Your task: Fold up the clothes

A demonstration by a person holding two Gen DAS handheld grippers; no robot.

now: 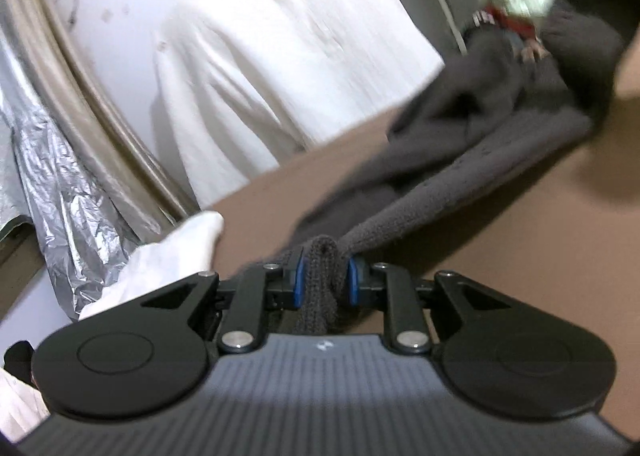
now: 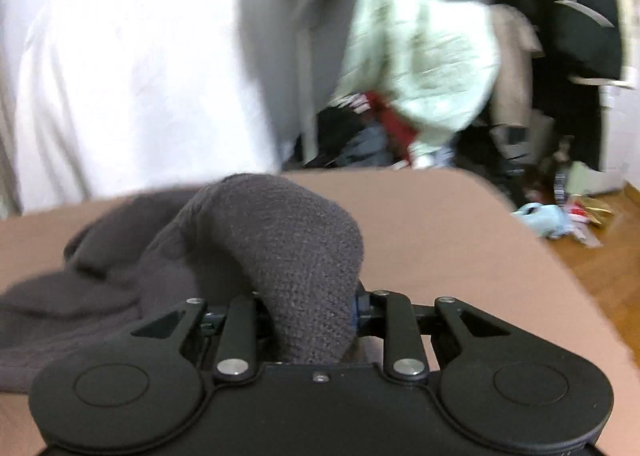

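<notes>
Black claw [image 1: 324,280] linkages, silver screws, blue pads [image 1: 353,281], white glove [image 1: 168,256]

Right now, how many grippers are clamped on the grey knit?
2: left gripper pinches a bunched edge of the grey knit; right gripper grips another fold. Neither camera shows the other gripper.

White sheet [image 1: 248,56], silver foil [image 1: 68,184], brown table [image 2: 440,240], wooden floor [image 2: 600,276].

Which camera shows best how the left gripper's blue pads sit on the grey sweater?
The left wrist view: both blue pads press a bunched fold of the grey sweater. The right wrist view shows only the sweater's other end, draped over the right gripper; no left pads.
</notes>
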